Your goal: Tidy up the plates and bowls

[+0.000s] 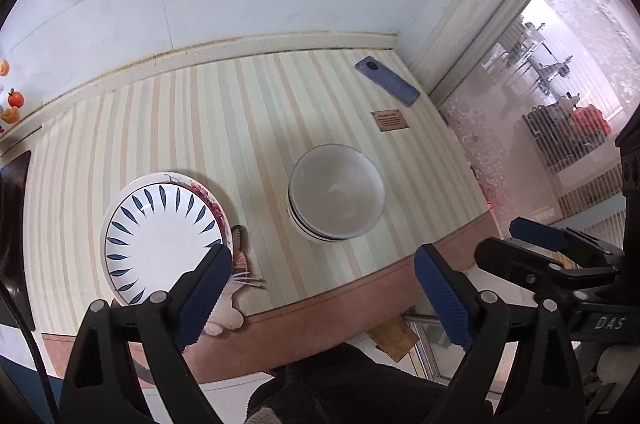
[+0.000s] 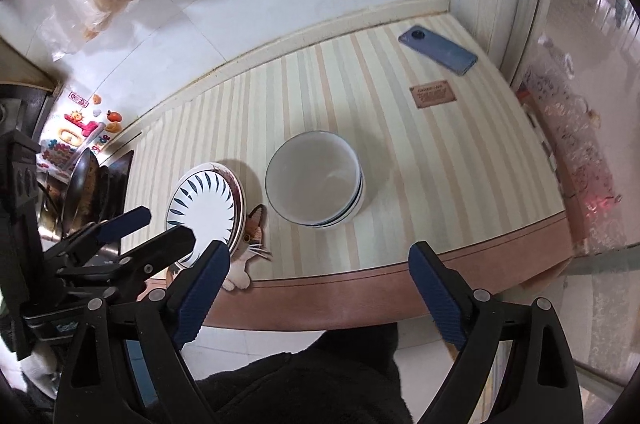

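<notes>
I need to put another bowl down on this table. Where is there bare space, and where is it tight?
Free: the wide striped stretch behind the plates, toward the wall, and the strip between the stacked bowls and the phone, around the small brown label. Also right of the bowls, to the table edge. Tight: the gap between plates and bowls, where the cat figure lies.
</notes>
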